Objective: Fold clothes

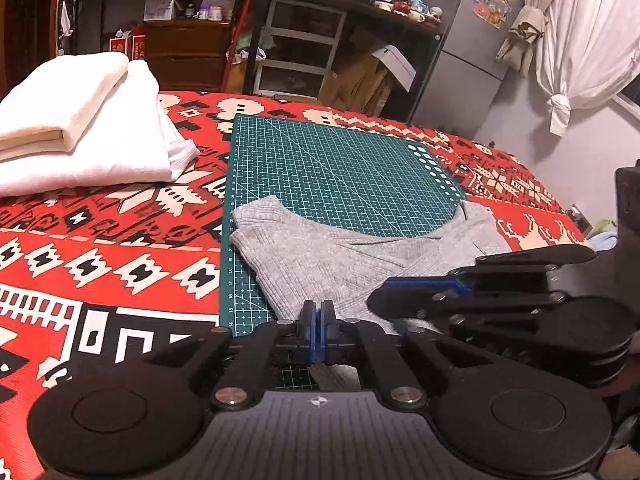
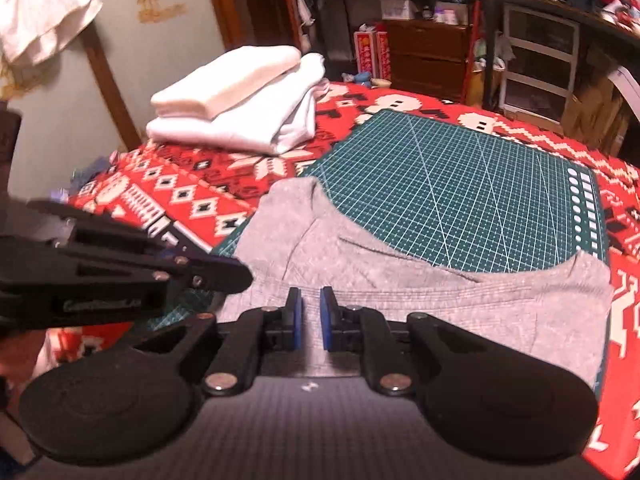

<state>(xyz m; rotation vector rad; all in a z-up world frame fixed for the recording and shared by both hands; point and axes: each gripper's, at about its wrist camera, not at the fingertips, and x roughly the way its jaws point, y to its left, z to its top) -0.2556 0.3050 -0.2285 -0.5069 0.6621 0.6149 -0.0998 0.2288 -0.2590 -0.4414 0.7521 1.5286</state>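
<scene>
Both my grippers sit at six o'clock over the grey garment (image 1: 320, 264): left gripper (image 1: 319, 334) clenched, right gripper (image 2: 311, 320) slightly parted, gripping nothing I can see.

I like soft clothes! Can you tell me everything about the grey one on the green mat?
The grey garment looks like soft ribbed knit. It lies flat on the green cutting mat, near edge toward the grippers, its far edge dipping in a curve between two raised corners. One side spills onto the red patterned cloth.
</scene>
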